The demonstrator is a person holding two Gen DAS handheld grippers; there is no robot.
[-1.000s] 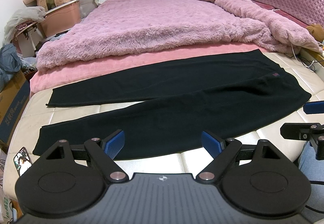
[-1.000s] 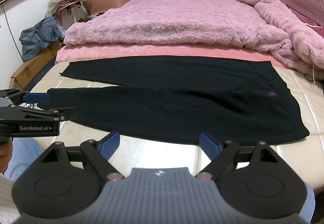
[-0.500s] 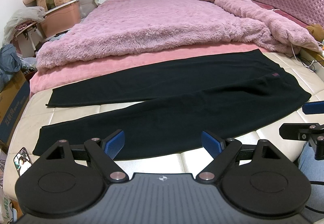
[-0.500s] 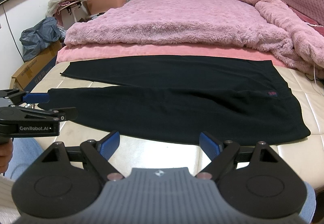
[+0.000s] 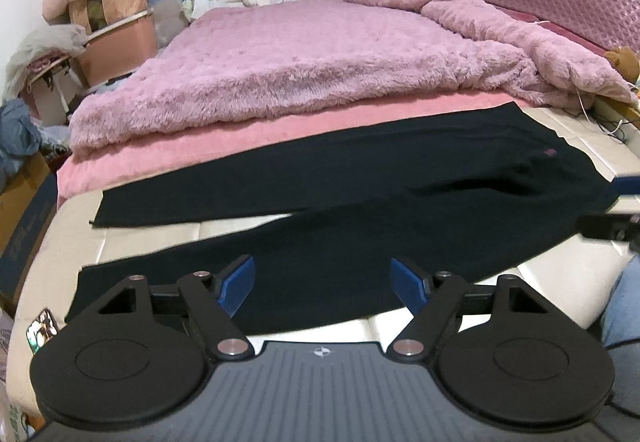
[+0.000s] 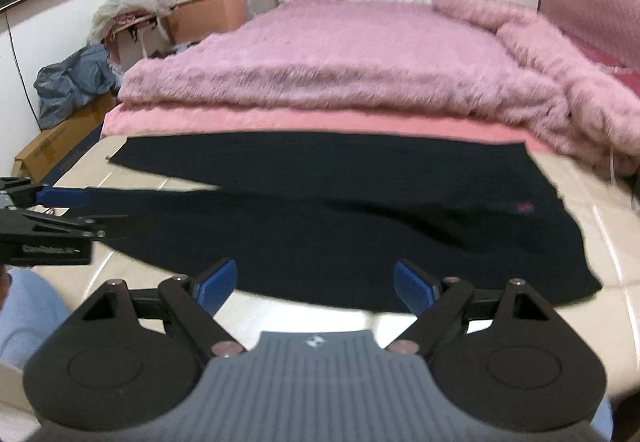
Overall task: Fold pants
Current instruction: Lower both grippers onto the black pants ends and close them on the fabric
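Observation:
Black pants [image 5: 360, 242] lie flat across the cream mattress [image 5: 560, 282], legs to the left and waist with a small red logo [image 5: 550, 153] to the right. My left gripper [image 5: 322, 286] hovers over the near leg. Its jaws are closing but still wide, with only the cloth below them and nothing pinched. In the right wrist view the pants [image 6: 360, 234] fill the middle. My right gripper [image 6: 316, 287] stands open above their near edge by the waist half. The left gripper [image 6: 60, 210] shows at that view's left edge, over the near leg's hem.
A fluffy pink blanket [image 5: 320, 62] covers the bed beyond the pants. A phone [image 5: 40, 326] lies at the mattress's near left corner. Cardboard boxes [image 6: 60, 138] and piled bags stand on the floor at left. A person's jeans-clad knee [image 5: 624, 306] is at right.
The left gripper's blue pads have drawn slightly closer together. The right wrist view has blurred and shifted a little toward the pants. The pants lie as before.

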